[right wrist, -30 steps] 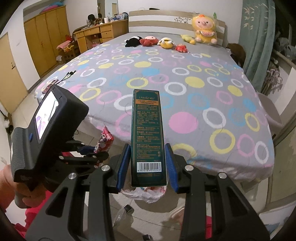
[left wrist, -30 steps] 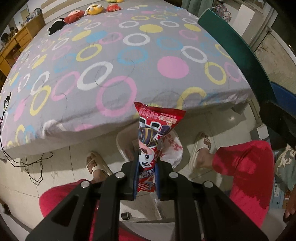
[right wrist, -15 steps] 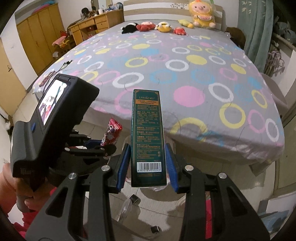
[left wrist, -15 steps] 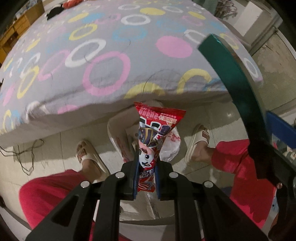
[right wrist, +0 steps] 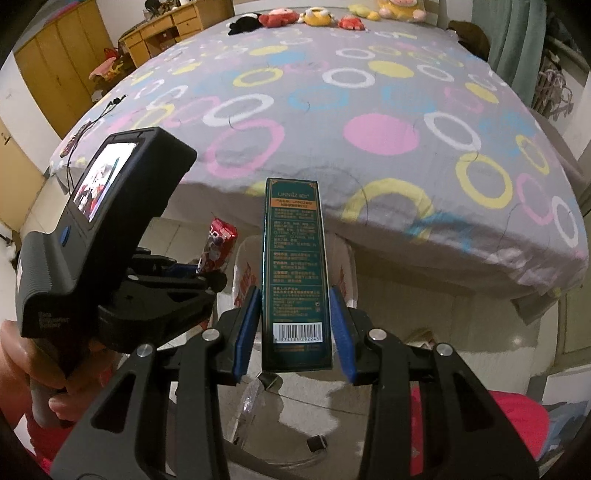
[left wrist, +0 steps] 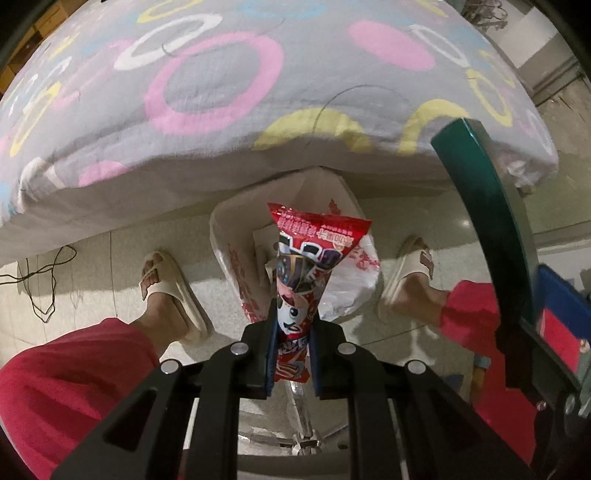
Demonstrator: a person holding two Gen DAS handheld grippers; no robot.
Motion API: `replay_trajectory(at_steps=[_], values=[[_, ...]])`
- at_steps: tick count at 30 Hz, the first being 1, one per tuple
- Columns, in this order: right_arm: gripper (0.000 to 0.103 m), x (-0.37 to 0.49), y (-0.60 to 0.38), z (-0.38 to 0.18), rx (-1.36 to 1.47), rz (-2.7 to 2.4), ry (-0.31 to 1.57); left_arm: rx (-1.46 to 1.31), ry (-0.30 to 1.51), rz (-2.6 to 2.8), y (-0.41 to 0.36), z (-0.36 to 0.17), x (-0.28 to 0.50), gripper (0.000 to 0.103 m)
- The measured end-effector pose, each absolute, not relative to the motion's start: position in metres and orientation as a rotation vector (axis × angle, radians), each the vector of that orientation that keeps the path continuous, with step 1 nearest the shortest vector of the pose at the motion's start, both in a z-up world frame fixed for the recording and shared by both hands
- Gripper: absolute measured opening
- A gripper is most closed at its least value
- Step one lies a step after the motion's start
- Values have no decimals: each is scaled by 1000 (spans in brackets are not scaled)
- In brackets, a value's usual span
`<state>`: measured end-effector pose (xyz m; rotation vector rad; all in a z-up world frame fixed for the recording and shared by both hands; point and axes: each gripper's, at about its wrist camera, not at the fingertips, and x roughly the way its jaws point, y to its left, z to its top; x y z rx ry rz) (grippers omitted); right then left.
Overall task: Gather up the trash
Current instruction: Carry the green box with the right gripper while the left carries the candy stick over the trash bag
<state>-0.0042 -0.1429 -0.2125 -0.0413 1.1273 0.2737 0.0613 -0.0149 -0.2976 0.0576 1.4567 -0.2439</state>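
**Wrapper and carton held over the white bag at the bed's foot edge**

The left gripper [left wrist: 291, 363] is clamped tight on a glossy red snack wrapper [left wrist: 308, 273], a crinkled foil pouch printed with a cartoon face, flaring wide at its sealed top. The right gripper [right wrist: 293, 332] pinches a tall, stiff dark-green cardboard carton [right wrist: 293, 273] with fine print and a barcode near its lower end; its blue pads press both long sides.

Beneath both, on the pale tiled floor [left wrist: 110, 258], a thin white plastic bag [left wrist: 347, 288] with red lettering stands open and rumpled, just beside the foot edge of the bed [left wrist: 207, 122]. The bed's grey sheet, soft and creased, is patterned with pink, yellow, white and blue rings. Cream slide sandals [left wrist: 173, 295] on the person's feet flank the bag, with red trousers [left wrist: 66, 384] at either side. Plush toys [right wrist: 317, 16] line the bed's far edge, a black cable [left wrist: 48, 284] trails on the floor near its left corner, and wooden wardrobes [right wrist: 59, 70] stand beyond.
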Motion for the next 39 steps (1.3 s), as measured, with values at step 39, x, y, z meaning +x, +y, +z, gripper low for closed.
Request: replay_trajectory(at_steps=[39], values=[[37, 55, -139, -368, 38, 225, 1419, -184, 1695, -102, -3, -442, 103, 15]])
